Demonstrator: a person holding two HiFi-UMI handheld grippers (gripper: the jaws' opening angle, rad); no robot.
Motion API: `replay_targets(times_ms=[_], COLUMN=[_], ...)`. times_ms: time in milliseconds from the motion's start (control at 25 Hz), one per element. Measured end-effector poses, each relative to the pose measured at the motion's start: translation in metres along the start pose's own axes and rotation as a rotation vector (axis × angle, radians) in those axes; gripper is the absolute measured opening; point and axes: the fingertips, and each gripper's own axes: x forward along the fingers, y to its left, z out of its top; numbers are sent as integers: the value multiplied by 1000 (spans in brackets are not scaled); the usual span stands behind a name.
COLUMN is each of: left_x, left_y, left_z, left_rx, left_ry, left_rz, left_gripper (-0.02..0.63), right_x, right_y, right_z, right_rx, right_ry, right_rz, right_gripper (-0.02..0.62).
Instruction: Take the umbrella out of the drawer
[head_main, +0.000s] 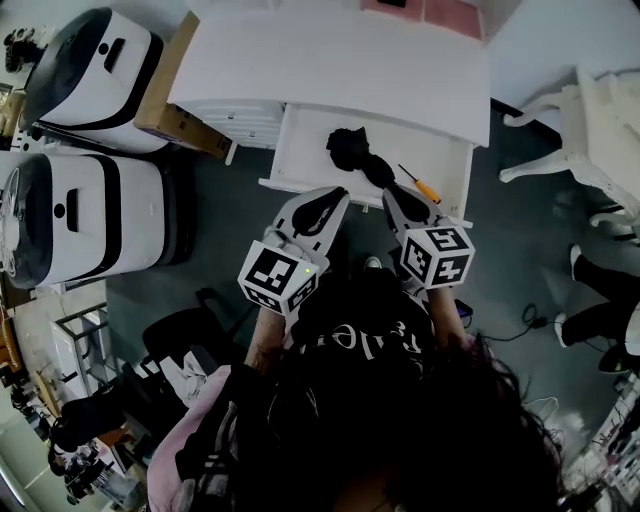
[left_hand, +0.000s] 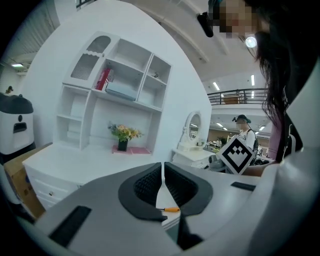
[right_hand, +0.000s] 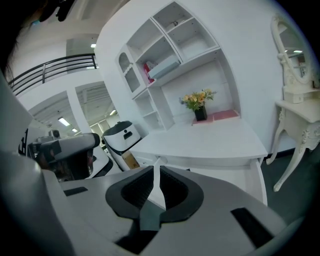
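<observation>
White desk (head_main: 400, 80), drawer (head_main: 303, 150) open, grey floor (head_main: 520, 230).

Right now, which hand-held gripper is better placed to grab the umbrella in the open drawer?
Probably the right hand-held gripper: its tips sit nearest the umbrella. The left hand-held gripper is close too; both are shut and must open.
</observation>
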Motion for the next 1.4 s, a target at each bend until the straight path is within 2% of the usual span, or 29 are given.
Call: replay_targets(times_ms=[280, 440, 640, 840, 880, 960, 1240, 1400], left_x=[20, 30, 43, 53, 54, 56, 61, 65], left_y=[61, 85, 103, 122, 125, 132, 153, 167], left_z=[14, 11, 8, 2, 2, 1, -8, -11], left_rx=[-1, -16, -26, -20, -20, -23, -21, -23], left_ry=[12, 28, 52, 84, 88, 96, 128, 139], left_rz=[-75, -119, -177, -213, -218, -226, -240, -224], left_gripper=[25, 25, 25, 25, 25, 25, 25, 25], right_x=[61, 88, 116, 153, 161, 175, 215, 227], right_y=[-15, -35, -61, -81, -84, -90, -114, -126], right_z=[6, -5, -23, -47, -51, -62, -114, -133], right_rx=[14, 30, 1, -59, -74, -96, -130, -217], right_ry=[52, 102, 154, 277, 305, 365, 595, 699], right_rz=[-90, -156, -207, -206, -196, -175, -163, -190], right_gripper=[67, 67, 68, 76, 95, 199, 237, 250])
